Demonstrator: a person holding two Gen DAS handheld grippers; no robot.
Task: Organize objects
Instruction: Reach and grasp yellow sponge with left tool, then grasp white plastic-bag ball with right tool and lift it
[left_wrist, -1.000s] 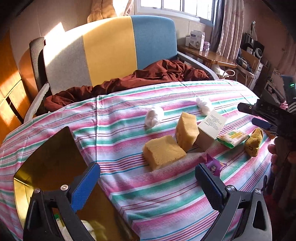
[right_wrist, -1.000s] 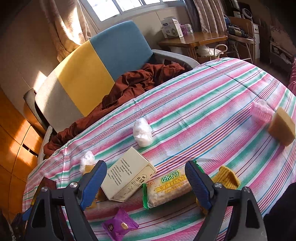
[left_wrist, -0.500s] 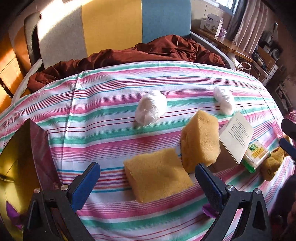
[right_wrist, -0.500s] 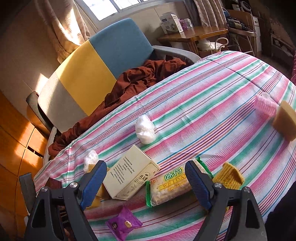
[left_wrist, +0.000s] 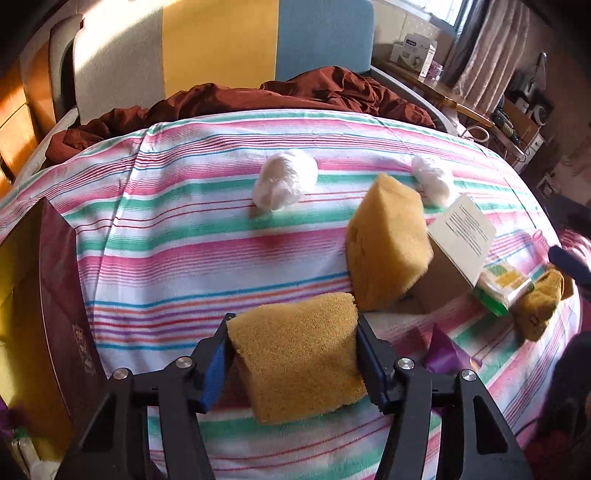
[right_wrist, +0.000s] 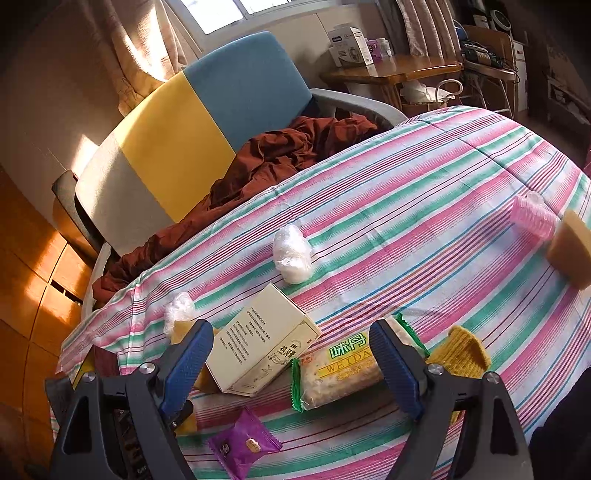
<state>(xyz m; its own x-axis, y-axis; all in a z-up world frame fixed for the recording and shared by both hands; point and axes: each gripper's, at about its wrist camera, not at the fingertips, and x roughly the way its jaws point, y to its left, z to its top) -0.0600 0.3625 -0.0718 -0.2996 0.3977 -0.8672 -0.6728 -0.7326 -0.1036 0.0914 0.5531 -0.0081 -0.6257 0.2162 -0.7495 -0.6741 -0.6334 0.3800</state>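
Striped cloth (left_wrist: 207, 236) covers the worktop. Dark red box (left_wrist: 55, 314) stands open at its left edge.

Left gripper (left_wrist: 295, 365) pitched steeply down over the near edge, jaws closing, both pads touching the sides of a flat yellow sponge (left_wrist: 299, 354) lying on the cloth. Second sponge (left_wrist: 388, 243) stands tilted just beyond, leaning on a cream carton (left_wrist: 458, 251).

Right gripper (right_wrist: 291, 365) angled down near the near edge, fingers spread wide and empty, above the carton and a snack packet (right_wrist: 340, 373). Purple sachet (right_wrist: 242, 443) lies nearest.
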